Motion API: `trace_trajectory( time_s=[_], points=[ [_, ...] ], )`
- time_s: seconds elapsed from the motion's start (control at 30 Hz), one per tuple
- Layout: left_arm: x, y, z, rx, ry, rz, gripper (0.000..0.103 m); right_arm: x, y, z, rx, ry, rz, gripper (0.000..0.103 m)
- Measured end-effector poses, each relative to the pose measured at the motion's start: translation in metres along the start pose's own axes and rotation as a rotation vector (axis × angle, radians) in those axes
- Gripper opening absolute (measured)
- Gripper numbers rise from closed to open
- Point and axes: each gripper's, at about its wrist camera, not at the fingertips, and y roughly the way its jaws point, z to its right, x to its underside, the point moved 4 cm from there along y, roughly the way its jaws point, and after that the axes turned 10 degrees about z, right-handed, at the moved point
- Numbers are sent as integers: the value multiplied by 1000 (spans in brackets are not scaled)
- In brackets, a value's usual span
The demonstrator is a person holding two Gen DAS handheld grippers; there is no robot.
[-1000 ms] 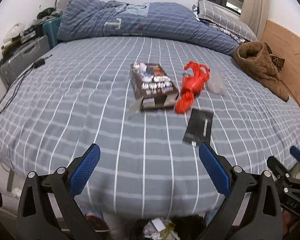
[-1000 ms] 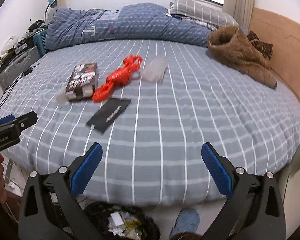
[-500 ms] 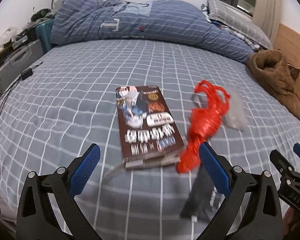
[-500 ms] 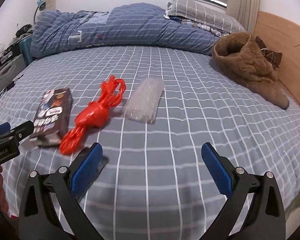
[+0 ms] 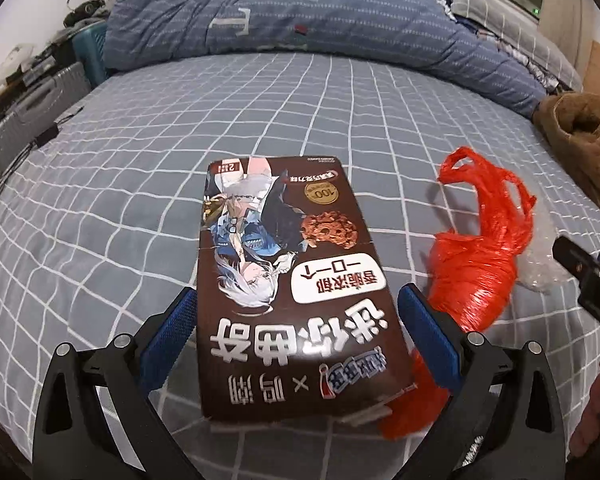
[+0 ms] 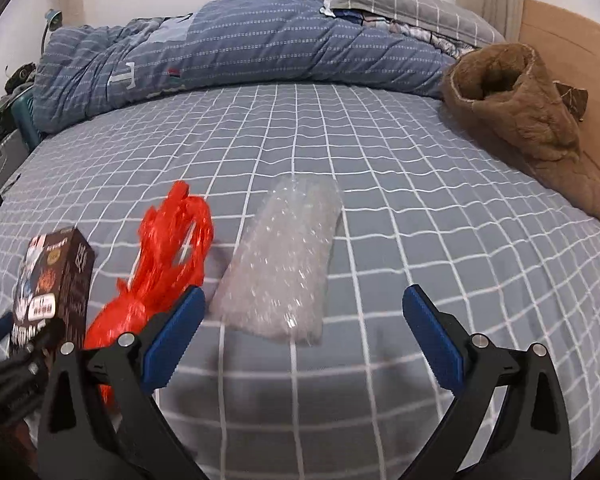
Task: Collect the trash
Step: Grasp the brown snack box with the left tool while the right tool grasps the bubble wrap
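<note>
**Both grippers lined up on bed trash**

The left gripper [image 5: 298, 336] stands wide, the box [image 5: 288, 292] lying lengthwise between its fingers, neither pad clearly touching. To do this well, I would lower until the pads flank the box's long sides, then close squarely so the light carton neither twists nor crushes. The red bag [image 5: 480, 264] crowds the right finger and could get pinched in.

The right gripper [image 6: 300, 330] is also spread wide, with the bubble wrap [image 6: 286, 264] just ahead, nearer its left finger.

The box is dark brown, printed with a cartoon figure and a cookie, its near end flap loose. The bedsheet [image 6: 420, 216] is grey, white-gridded.
</note>
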Motion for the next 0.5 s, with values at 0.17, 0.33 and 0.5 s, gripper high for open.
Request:
trace_trajectory(
  time_s=[0.17,0.33,0.5],
  points=[
    [6,11,1,-20,19,-13,97,0,19,-6,15,-16,-14,89],
    [8,12,1,-28,31,2,93,9,38,-8,-16,-4,-68,74],
    [11,10,1,-20,40,12,92,13,43,-10,-50,24,-94,48]
  ],
)
